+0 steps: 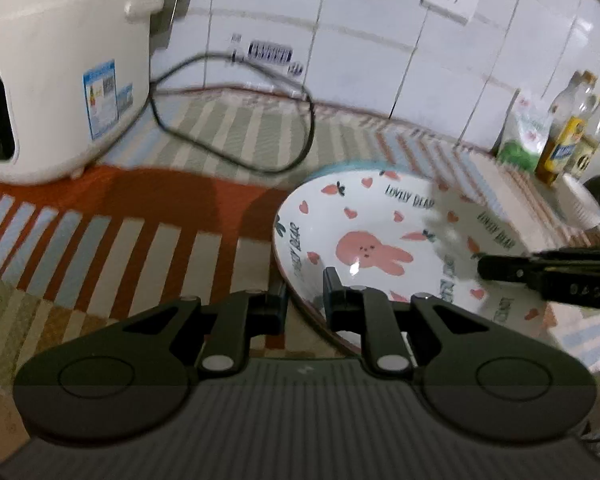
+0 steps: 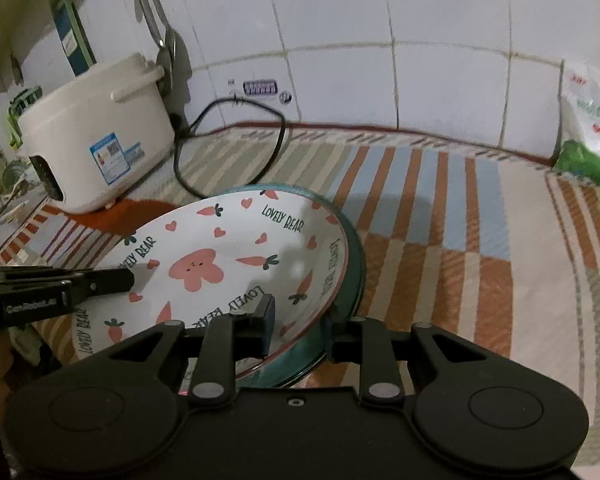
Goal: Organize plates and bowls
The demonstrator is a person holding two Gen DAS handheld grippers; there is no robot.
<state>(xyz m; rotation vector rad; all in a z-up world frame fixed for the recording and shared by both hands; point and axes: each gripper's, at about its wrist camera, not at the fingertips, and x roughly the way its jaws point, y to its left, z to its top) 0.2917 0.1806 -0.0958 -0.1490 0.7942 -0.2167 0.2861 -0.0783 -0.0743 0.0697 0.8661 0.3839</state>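
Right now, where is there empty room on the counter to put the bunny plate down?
The striped mat lies bare right of the plate, up to the green bag by the wall. Left is crowded: the rice cooker and its black cord. Both grippers, left and right, straddle the plate's rim.

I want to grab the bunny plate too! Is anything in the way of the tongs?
Nothing visible. Both tongs already straddle the bunny plate's rim: left tongs on one side, right tongs on the opposite side, also around the teal dish beneath.
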